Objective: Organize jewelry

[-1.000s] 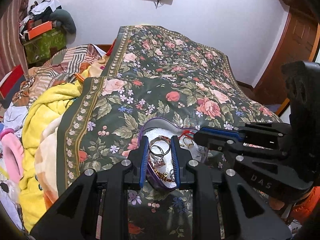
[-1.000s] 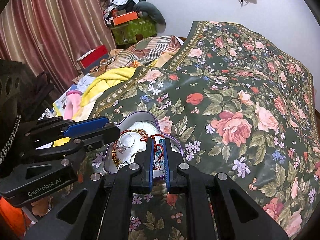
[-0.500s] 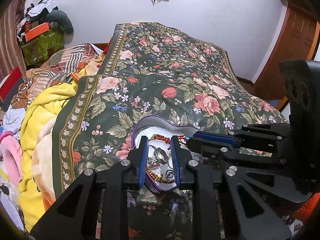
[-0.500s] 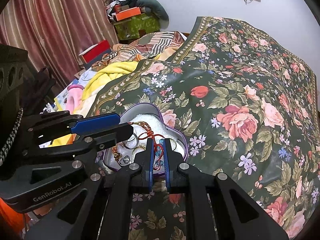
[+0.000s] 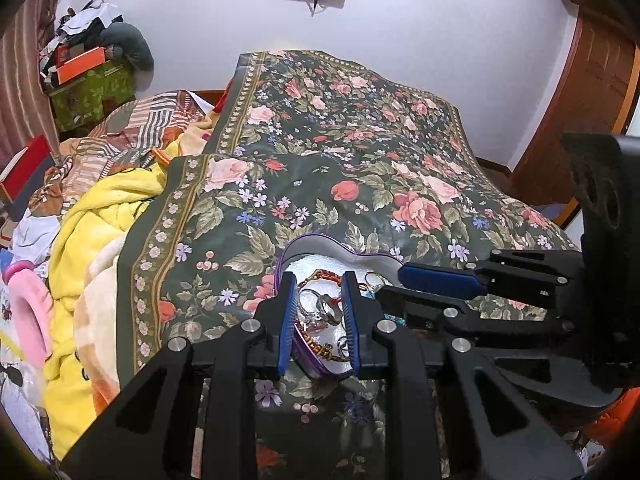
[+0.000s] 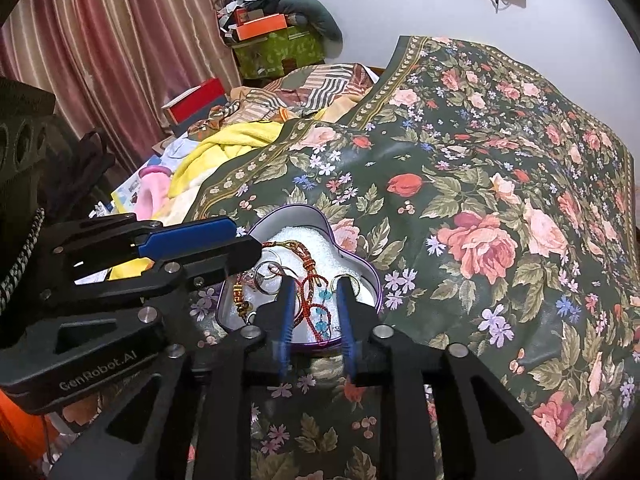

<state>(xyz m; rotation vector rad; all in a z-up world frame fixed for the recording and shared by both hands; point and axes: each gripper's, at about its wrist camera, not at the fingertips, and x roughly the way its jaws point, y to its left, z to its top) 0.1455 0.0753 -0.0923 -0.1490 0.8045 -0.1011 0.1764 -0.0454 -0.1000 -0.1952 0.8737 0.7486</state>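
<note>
A purple heart-shaped tin (image 5: 320, 242) (image 6: 352, 264) lined with white foam sits on the floral bedspread. It holds silver rings (image 5: 326, 306) (image 6: 267, 278), a red and gold corded bracelet (image 6: 306, 258), a string of blue beads (image 6: 322, 312) and a brown beaded piece (image 5: 316, 346). My left gripper (image 5: 318, 280) hovers over the near side of the tin, open, with the rings between its fingers. My right gripper (image 6: 314, 286) hovers over the tin too, open, with the red cord and blue beads lying loose between its fingers.
The green floral bedspread (image 5: 360, 152) covers the bed. A yellow blanket (image 5: 92, 224) and striped cloth (image 5: 132, 128) are piled at the left. A pink object (image 5: 28, 308) lies at the far left. Boxes (image 6: 276, 46) stand by the wall and curtain.
My right gripper has opened and let go of the red cord with blue beads, which now lies in the tin. My left gripper has stayed open over the tin.
</note>
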